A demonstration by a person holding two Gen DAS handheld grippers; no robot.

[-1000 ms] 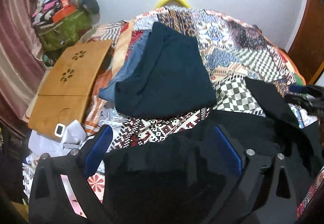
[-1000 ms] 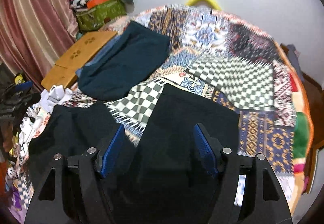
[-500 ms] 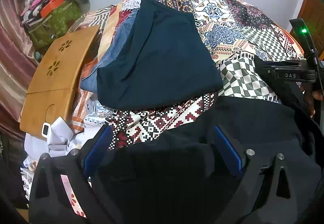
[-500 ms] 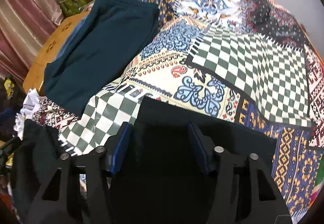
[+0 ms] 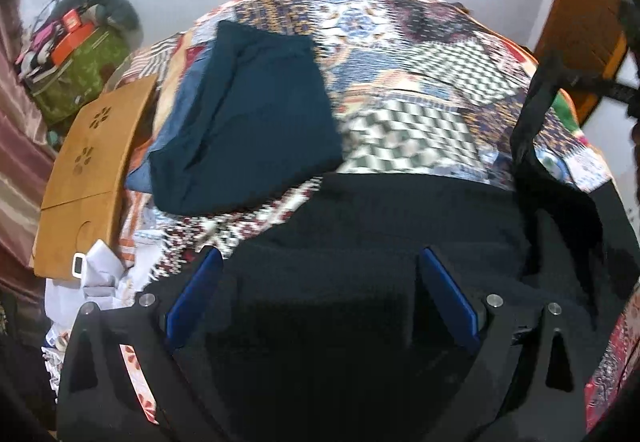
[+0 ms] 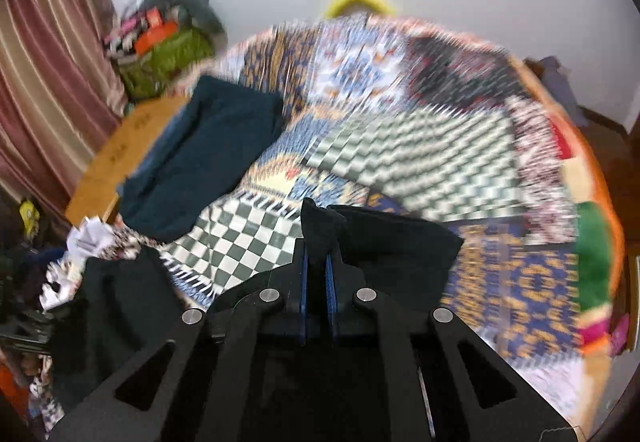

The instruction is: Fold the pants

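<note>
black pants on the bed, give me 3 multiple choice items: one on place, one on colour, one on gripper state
1. Where do the folded dark teal pants lie, seen from the left wrist?
A. beyond the black pants, toward the wall
B. on the wooden board
C. on the floor

2. What colour are the right gripper's pads?
A. red
B. blue
C. white

3. How does the right gripper stand?
A. wide open
B. shut on nothing
C. shut on a fold of the black pants

Key: 1 A, they rest on the quilt farther up; 2 B, blue strips show; 3 C, black cloth rises between the closed pads.
</note>
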